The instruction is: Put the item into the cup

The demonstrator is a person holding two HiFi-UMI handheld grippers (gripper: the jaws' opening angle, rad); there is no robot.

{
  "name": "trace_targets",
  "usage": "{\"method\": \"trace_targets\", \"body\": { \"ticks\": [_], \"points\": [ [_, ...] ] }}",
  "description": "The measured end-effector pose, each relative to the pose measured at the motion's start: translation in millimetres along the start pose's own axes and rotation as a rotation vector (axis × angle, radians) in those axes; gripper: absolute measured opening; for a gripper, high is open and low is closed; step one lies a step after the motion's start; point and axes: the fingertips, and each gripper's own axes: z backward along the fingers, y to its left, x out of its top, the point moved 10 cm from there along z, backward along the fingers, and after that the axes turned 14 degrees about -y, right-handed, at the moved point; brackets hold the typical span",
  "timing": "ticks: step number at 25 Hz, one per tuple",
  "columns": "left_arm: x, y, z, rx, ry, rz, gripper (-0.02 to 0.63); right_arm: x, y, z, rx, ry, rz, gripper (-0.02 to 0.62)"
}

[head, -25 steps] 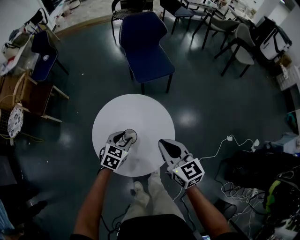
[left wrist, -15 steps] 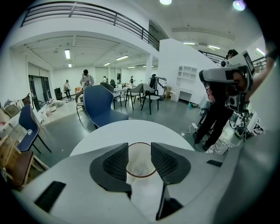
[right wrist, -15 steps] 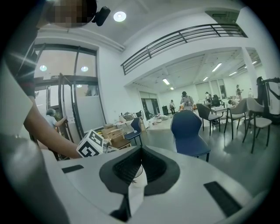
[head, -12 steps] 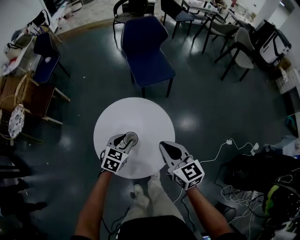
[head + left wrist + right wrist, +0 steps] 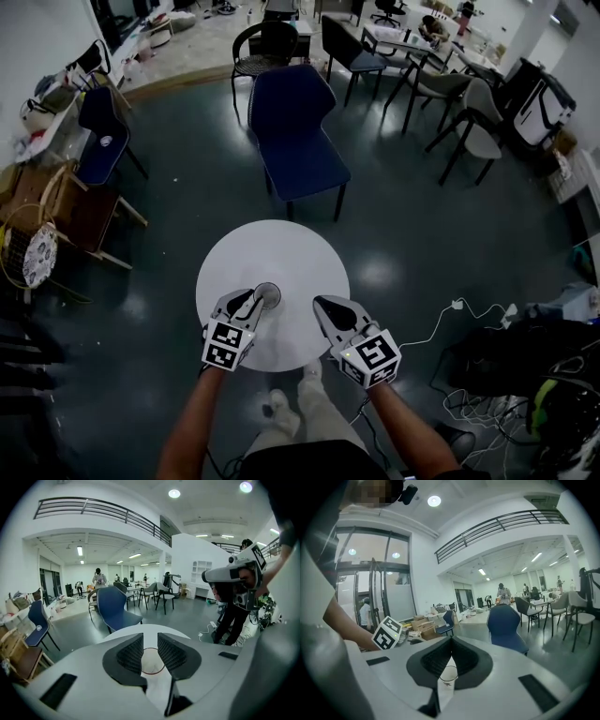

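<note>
A clear cup [image 5: 267, 294] stands on the round white table [image 5: 272, 246], near its front edge. My left gripper [image 5: 253, 299] points at the cup from the near left. In the left gripper view the cup [image 5: 152, 661] shows through the gap in the left gripper [image 5: 150, 644], whose jaws are closing with no pad touching the cup. My right gripper [image 5: 324, 306] hovers to the cup's right, shut with nothing seen between its tips. From the right gripper [image 5: 451, 640] view the cup [image 5: 448, 673] stands just beyond the tips. No separate item is visible.
A blue chair [image 5: 292, 131] stands right behind the table. More chairs [image 5: 459, 112] and desks fill the back of the room. A white cable and plug [image 5: 457, 305] lie on the dark floor to the right. Wooden furniture [image 5: 56, 211] stands at the left.
The head view has tipped up, so the table and grippers sit lower in the frame and more of the room shows. Both grippers have stayed beside the cup.
</note>
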Motion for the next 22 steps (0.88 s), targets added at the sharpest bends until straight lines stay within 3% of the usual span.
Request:
{"method": "trace_targets", "body": {
  "ticks": [16, 22],
  "points": [
    [89, -39, 114, -0.008, -0.262, 0.010, 0.023, 65, 75, 13, 0.045, -0.095, 0.057, 0.015],
    [103, -54, 164, -0.011, -0.332, 0.007, 0.018, 81, 114, 24, 0.062, -0.120, 0.085, 0.015]
  ]
}}
